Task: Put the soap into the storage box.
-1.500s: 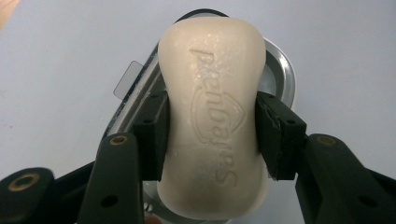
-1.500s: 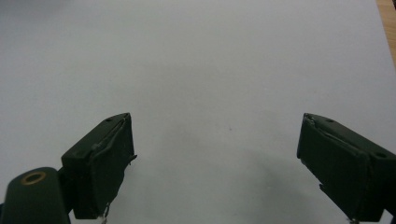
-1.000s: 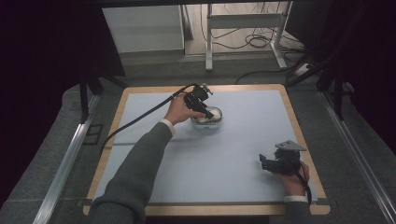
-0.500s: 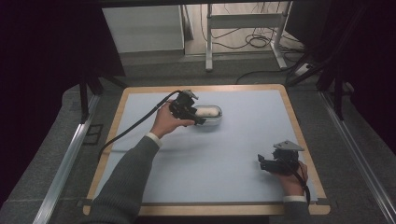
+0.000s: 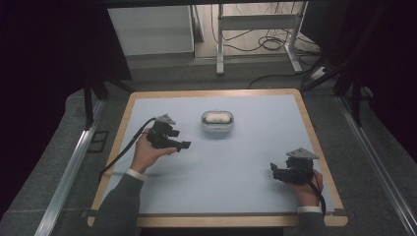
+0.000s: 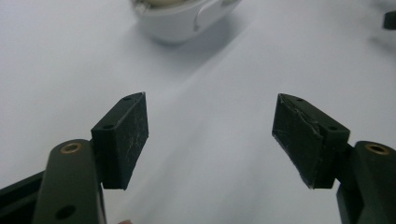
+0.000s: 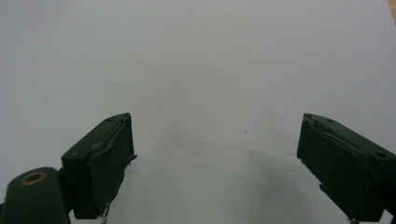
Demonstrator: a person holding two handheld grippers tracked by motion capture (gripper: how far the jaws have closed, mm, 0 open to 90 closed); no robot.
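A small white oval container (image 5: pixel 217 121) with a pale rounded thing inside it stands on the light blue mat (image 5: pixel 236 162) at the back middle. My left gripper (image 5: pixel 184 144) is to its left and nearer me, apart from it and pointing right. Its jaws have just been opening, and in the left gripper view (image 6: pixel 210 121) they stand open with nothing between them. The container (image 6: pixel 182 18) sits beyond them. My right gripper (image 5: pixel 273 172) rests near the front right of the mat, pointing left. In the right gripper view (image 7: pixel 215 140) it is open over bare mat.
The mat lies on a wooden-edged table (image 5: pixel 216 221). A black cable (image 5: pixel 123 152) trails from the left gripper over the table's left edge. Beyond the table's far edge are a white cabinet (image 5: pixel 150 29), a metal stand (image 5: pixel 255 22) and floor cables.
My left hand has drawn back from the container, moving left and toward me, and its jaws have opened. The container has stayed where it was. The right hand has not moved.
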